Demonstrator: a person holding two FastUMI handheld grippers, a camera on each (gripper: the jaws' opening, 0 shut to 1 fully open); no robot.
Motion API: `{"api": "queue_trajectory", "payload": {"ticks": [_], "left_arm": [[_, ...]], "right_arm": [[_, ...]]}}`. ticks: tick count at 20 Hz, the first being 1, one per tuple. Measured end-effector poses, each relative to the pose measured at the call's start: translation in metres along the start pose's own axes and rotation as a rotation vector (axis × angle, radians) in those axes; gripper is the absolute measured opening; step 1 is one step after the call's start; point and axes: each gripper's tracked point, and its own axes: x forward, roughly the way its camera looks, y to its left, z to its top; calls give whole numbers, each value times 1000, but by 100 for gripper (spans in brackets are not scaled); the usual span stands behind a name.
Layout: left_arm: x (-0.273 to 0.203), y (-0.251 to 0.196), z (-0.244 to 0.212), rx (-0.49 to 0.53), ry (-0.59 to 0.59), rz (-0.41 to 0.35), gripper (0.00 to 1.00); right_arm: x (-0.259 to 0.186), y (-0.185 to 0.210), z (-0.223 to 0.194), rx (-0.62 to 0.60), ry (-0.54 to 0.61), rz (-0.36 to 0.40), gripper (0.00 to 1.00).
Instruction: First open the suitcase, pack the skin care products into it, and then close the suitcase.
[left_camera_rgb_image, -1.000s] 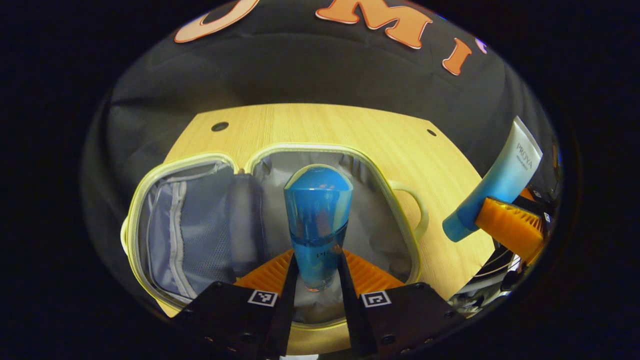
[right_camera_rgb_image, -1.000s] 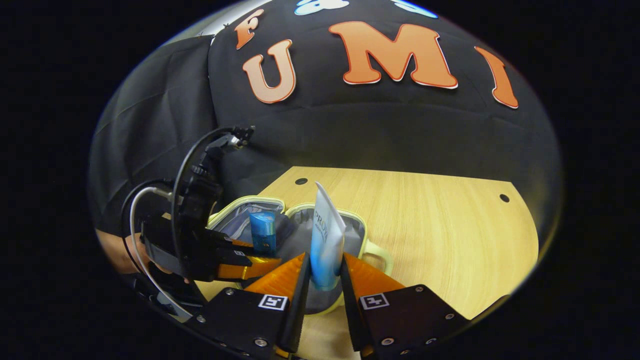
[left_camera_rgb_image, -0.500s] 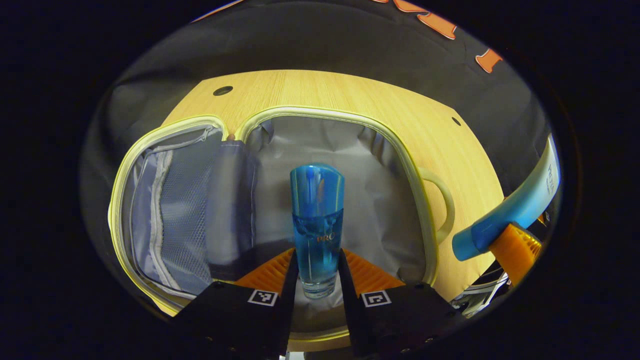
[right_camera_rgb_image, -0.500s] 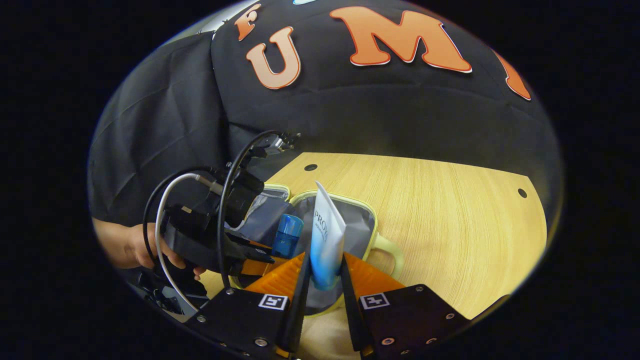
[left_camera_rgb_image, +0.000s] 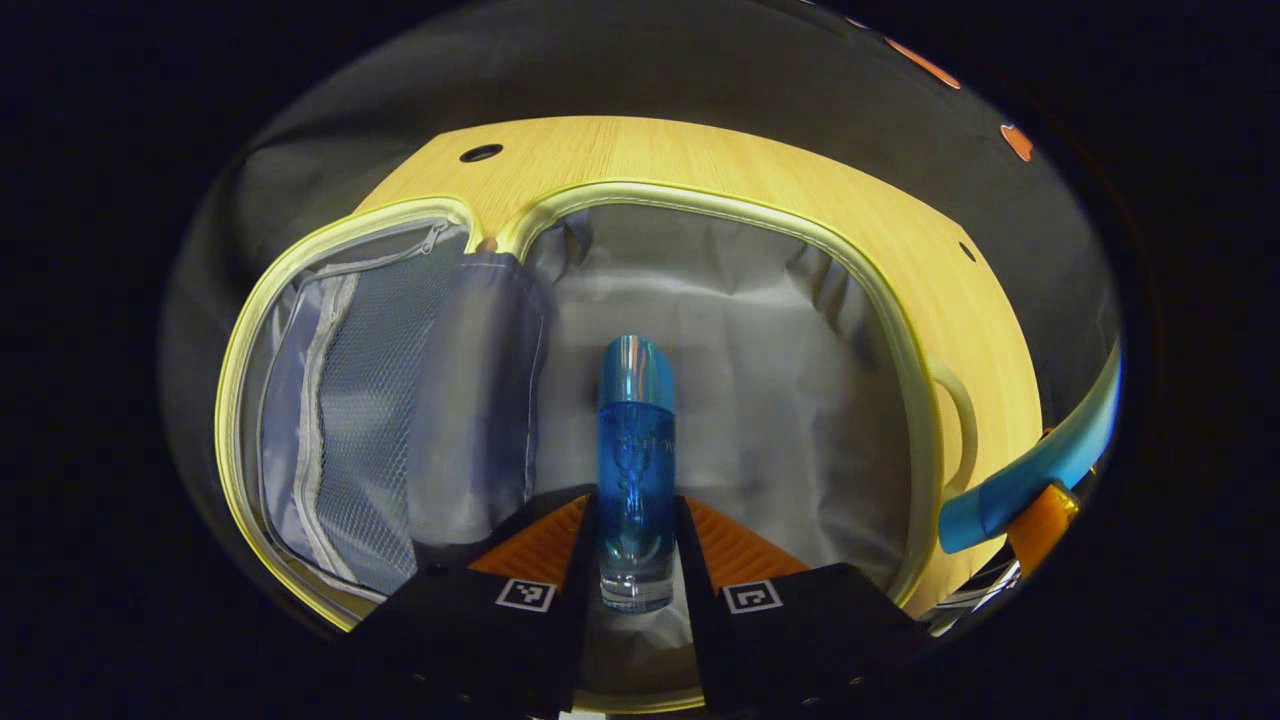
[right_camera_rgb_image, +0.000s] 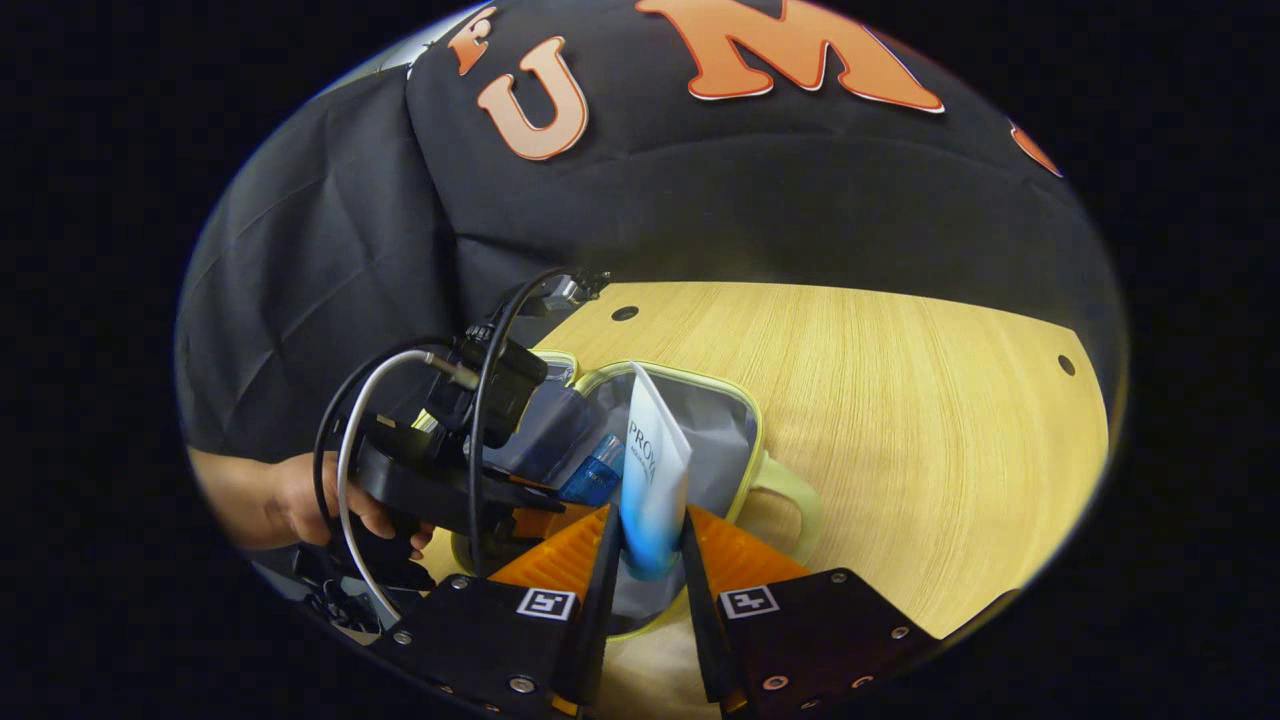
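Table: I saw the pale wooden tabletop (right_camera_rgb_image: 900, 420) with small round holes spreading ahead of and to the right of my right jaws.
Suitcase: the small yellow-trimmed suitcase with grey fabric lining (left_camera_rgb_image: 760, 330) lay open flat on it, directly ahead of and under my left jaws; its mesh zip pocket (left_camera_rgb_image: 350, 400) sat to their left, its pale loop handle (left_camera_rgb_image: 955, 415) to their right. In the right gripper view the suitcase (right_camera_rgb_image: 735, 420) lay just ahead of my right jaws.
Left gripper: my left gripper (left_camera_rgb_image: 637, 555) was clamped on the bottle, both fingers pressing its lower part; a hand (right_camera_rgb_image: 300, 500) held it (right_camera_rgb_image: 540, 505).
Right gripper: my right gripper (right_camera_rgb_image: 645, 570) gripped the tube's blue end from both sides.
Tube: the white-to-blue plastic squeeze tube (right_camera_rgb_image: 652, 480) stood upright between my right jaws, over the suitcase's near edge; it showed (left_camera_rgb_image: 1040, 470) far right of my left jaws.
Bottle: the clear blue glass bottle with a shiny blue cap (left_camera_rgb_image: 636, 460) pointed forward from my left jaws, over the grey lining; I could not tell whether it touched.
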Motion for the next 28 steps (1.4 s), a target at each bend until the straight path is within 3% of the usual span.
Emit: {"api": "queue_trajectory", "payload": {"ticks": [7, 9, 10, 12, 13, 16, 19, 23, 26, 27, 28], "left_arm": [[-29, 4, 22, 39, -109, 15, 47], [-44, 1, 25, 41, -147, -4, 58], [-52, 1, 25, 40, -164, -4, 70], [-71, 8, 30, 37, -215, 30, 85], [-80, 15, 33, 37, -236, 50, 87], [-110, 34, 40, 5, -291, 71, 88], [-151, 59, 46, -39, -352, 124, 88], [-195, 115, 40, -62, -428, 232, 88], [-213, 155, 26, -128, -442, 269, 88], [-215, 171, 23, -155, -449, 278, 88], [-215, 186, 20, -177, -455, 286, 88]], "right_arm": [[23, -1, -19, 56, 109, 12, 39], [29, -1, -24, 66, 141, 11, 39], [32, -1, -29, 72, 166, 8, 39], [32, -1, -37, 91, 211, -2, 39], [33, 0, -37, 104, 221, -2, 39], [34, 4, -39, 125, 256, 6, 39], [35, -1, -50, 152, 319, -53, 39], [52, -4, -54, 207, 359, -90, 39], [55, -6, -54, 233, 364, -107, 38], [54, -8, -51, 239, 355, -110, 30], [51, -10, -48, 243, 344, -123, 36]]}}
